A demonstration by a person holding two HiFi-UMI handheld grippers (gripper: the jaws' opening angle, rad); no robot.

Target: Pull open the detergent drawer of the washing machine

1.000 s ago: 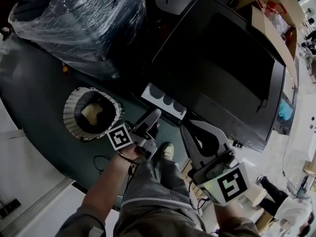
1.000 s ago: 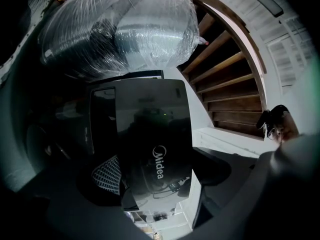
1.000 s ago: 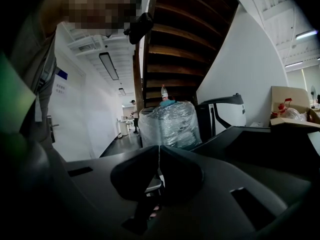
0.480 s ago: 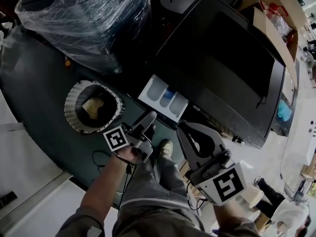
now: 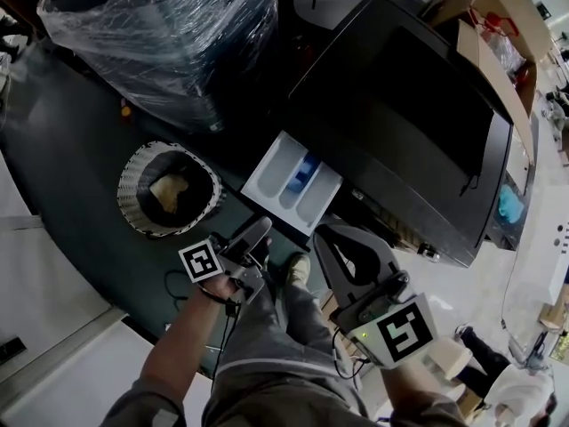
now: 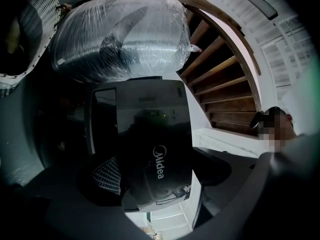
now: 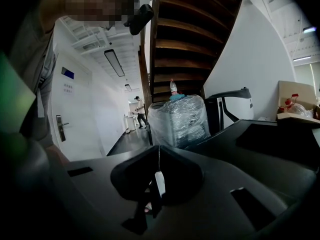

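Note:
In the head view the black washing machine (image 5: 400, 123) fills the upper right. Its white detergent drawer (image 5: 286, 181) stands pulled well out, with several compartments and some blue in one. My left gripper (image 5: 260, 228) reaches up to the drawer's front end, its narrow jaws shut on it. In the left gripper view the drawer (image 6: 167, 219) shows white between the dark jaws, below the machine's Midea front (image 6: 150, 134). My right gripper (image 5: 327, 236) hovers just right of the drawer, shut and empty; its jaws meet in a seam (image 7: 159, 154).
A round white-ribbed basket (image 5: 133, 194) stands on the dark floor to the left of the drawer. A large plastic-wrapped bundle (image 5: 169, 34) sits behind it. A cardboard box (image 5: 489, 52) lies beyond the machine. Wooden stairs (image 6: 225, 89) rise overhead. The person's knee (image 5: 276, 345) is below.
The drawer has slid steadily further out of the machine, following my left gripper as it drew back toward me. My right gripper has drifted slightly left and back, still shut.

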